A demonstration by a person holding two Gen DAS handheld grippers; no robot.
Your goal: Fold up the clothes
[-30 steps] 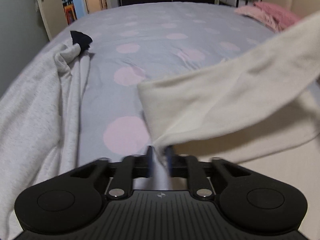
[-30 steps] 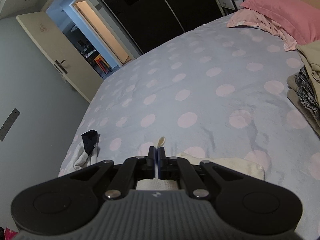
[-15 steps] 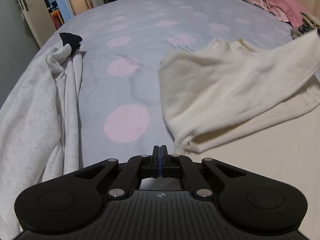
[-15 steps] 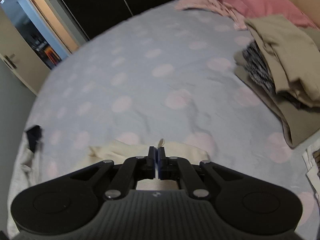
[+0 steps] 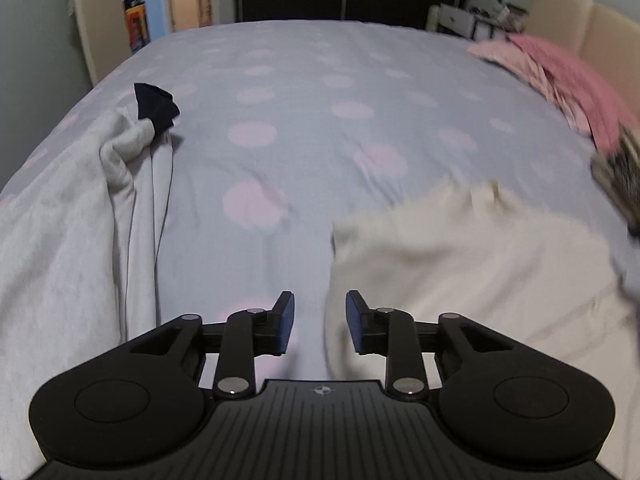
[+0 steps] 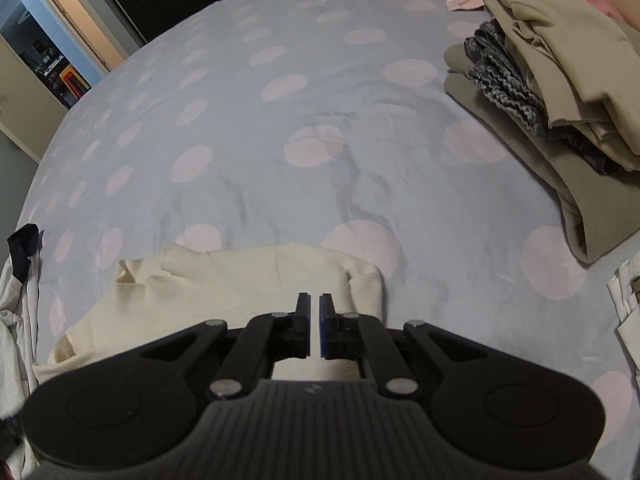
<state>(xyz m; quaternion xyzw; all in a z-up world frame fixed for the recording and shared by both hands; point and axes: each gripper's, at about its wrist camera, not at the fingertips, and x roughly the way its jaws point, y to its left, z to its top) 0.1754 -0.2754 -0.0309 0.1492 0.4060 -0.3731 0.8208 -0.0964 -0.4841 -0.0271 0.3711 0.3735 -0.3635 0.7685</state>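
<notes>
Cream garment (image 6: 248,276) flat beneath right claw (image 6: 314,312), unheld.

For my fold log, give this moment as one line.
cream garment: lying on bed | left gripper: open, empty | right gripper: slightly parted, nothing gripped

Cream garment (image 6: 240,276) — fleecy cloth, seemingly matt

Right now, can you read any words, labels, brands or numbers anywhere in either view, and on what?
No readable text in either view.
Small emblem, not lettering, on the left claw's body.
A similar mark on the right claw's body is too faint to read.
Colourful items in the doorway: too blurred to read.
</notes>
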